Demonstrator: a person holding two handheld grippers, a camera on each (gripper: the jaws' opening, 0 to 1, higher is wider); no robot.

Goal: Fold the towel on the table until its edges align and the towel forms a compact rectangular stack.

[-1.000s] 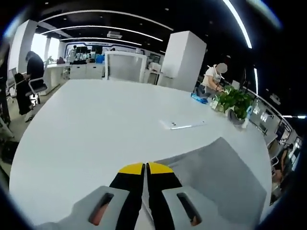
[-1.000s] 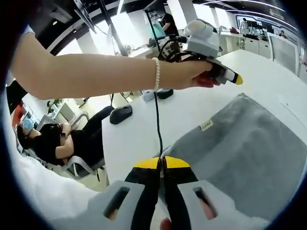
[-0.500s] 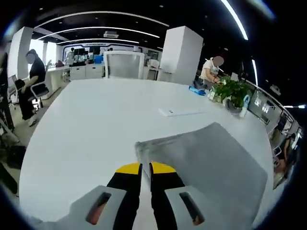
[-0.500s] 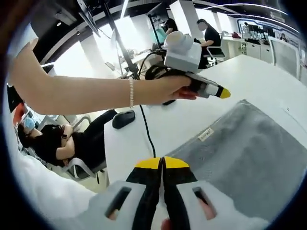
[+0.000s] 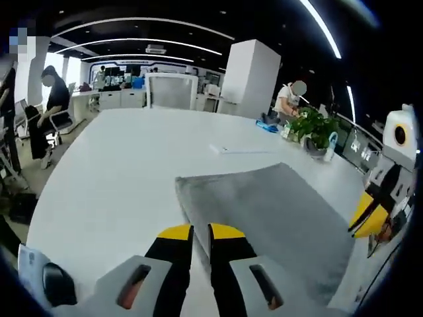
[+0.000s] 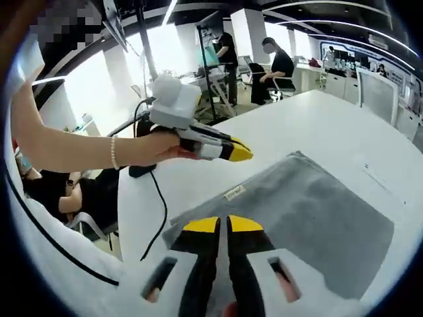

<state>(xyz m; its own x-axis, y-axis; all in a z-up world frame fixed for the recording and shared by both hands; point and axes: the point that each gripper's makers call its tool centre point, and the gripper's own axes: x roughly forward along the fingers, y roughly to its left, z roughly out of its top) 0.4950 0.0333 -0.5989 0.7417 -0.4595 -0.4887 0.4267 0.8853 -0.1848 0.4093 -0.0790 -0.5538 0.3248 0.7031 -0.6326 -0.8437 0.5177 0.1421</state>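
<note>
A grey towel [image 5: 264,205] lies flat and folded on the white table [image 5: 119,165], its far edge square to me. My left gripper [image 5: 200,231] hovers just short of the towel's near left edge, its yellow-tipped jaws slightly open with bare table between them. In the right gripper view the towel [image 6: 310,211] spreads ahead, with a small label [image 6: 232,193] on its left edge. My right gripper [image 6: 223,224] sits low over a corner, jaws nearly together with grey cloth in the slit. The left gripper [image 6: 241,155], held in a hand, floats above the label edge. The right gripper [image 5: 363,214] is by the towel's right corner.
A thin white card [image 5: 231,149] lies on the table beyond the towel. Potted plants [image 5: 314,129] stand at the far right edge. A black mouse [image 5: 56,284] and a black cable [image 6: 158,198] lie near the front. People sit at desks around the room.
The left gripper carried the towel's edge over, let it go and drew back; the towel now lies flat. The right gripper has come into the left gripper view.
</note>
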